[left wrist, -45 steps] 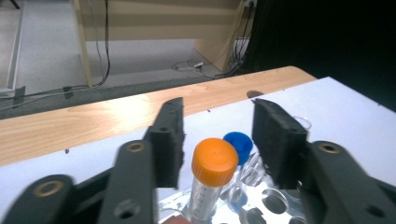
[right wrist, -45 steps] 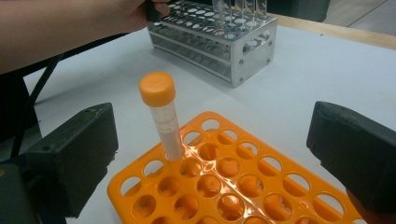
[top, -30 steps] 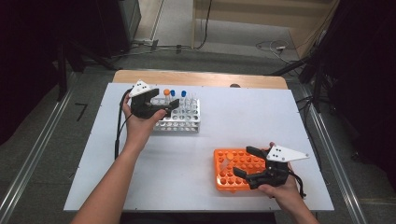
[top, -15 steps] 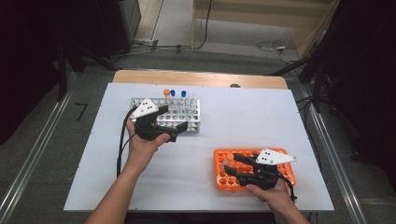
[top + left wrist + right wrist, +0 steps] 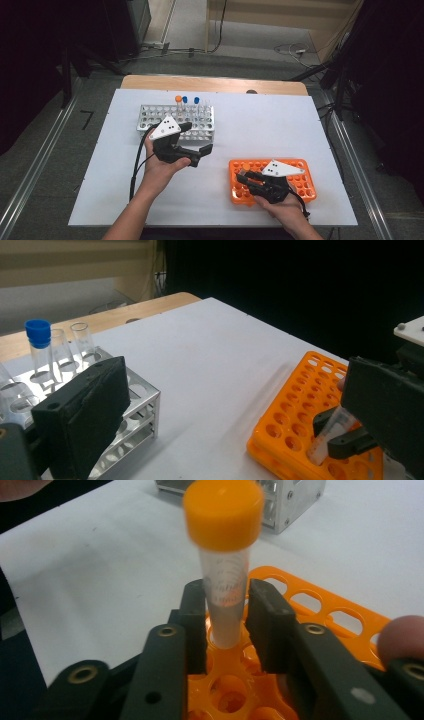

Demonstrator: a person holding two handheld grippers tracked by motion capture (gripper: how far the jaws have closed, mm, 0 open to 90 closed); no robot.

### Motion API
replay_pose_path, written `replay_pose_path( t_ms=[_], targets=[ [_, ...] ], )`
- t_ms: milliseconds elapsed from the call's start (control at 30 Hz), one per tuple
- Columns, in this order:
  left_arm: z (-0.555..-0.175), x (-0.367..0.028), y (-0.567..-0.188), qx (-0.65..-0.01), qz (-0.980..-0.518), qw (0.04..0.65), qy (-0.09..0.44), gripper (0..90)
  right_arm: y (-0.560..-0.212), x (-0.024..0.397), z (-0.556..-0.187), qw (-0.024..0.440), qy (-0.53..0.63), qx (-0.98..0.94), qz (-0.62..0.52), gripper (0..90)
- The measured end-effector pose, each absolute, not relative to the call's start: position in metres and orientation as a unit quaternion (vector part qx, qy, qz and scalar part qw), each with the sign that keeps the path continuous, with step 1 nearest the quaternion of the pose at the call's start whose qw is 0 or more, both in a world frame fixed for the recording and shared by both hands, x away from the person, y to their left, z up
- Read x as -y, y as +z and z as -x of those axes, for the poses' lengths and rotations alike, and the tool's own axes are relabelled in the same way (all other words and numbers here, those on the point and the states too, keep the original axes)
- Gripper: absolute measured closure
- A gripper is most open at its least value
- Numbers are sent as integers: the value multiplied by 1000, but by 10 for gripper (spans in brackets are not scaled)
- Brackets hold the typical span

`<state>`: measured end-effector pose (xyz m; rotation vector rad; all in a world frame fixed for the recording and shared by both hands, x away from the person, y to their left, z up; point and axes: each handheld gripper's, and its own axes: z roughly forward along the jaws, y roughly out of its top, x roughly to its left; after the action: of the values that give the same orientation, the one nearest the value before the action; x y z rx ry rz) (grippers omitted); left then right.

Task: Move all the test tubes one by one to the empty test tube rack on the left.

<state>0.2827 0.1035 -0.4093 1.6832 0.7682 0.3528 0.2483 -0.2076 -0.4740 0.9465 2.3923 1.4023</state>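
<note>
**Orange-capped tube gripped in the orange rack**

Left of the orange rack [image 5: 272, 181] stands the metal rack [image 5: 176, 121], carrying a few capped and open tubes toward its far side. Between the two racks, nearer the metal one, the left gripper [image 5: 196, 144] hovers above the worktop [image 5: 260, 120] with its jaws spread wide and nothing between them.

At the orange rack's near-left corner stands the orange-capped tube [image 5: 226, 560], its foot seated in a hole. It looks like light, thin-walled clear plastic: stiff enough to take a pinch, but smooth and likely slippery, and easy to tip while only its base is guided. The best hold is on the straight wall below the cap, square across the tube, so it lifts straight out of the hole.

The right gripper [image 5: 226, 625] has just been closing, and its jaws now sit against the tube's wall on both sides, below the cap. The blur there makes the firmness of contact hard to judge, but it reads as a grip.
</note>
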Motion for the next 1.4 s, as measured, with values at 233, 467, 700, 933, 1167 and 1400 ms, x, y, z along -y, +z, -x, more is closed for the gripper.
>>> replay_pose_path(
  t_ms=[233, 467, 700, 933, 1167, 1400],
  targets=[
    [-280, -100, -411, -323, -727, 590, 137, 0, -467, 207, -248, 119, 482, -807, -319, 726],
    [-275, -88, -410, -298, -734, 598, 120, 30, -448, 197, -249, 136, 497, -802, -303, 727],
    [-270, -78, -410, -268, -736, 615, 90, 148, -443, 173, -248, 127, 502, -810, -277, 728],
    [-266, -64, -414, -227, -759, 607, 63, 340, -441, 162, -245, 119, 505, -815, -259, 728],
    [-265, -57, -416, -210, -768, 603, 59, 610, -441, 161, -243, 115, 509, -814, -255, 728],
    [-266, -56, -417, -202, -772, 601, 55, 703, -441, 162, -244, 112, 509, -813, -259, 728]
  ],
)
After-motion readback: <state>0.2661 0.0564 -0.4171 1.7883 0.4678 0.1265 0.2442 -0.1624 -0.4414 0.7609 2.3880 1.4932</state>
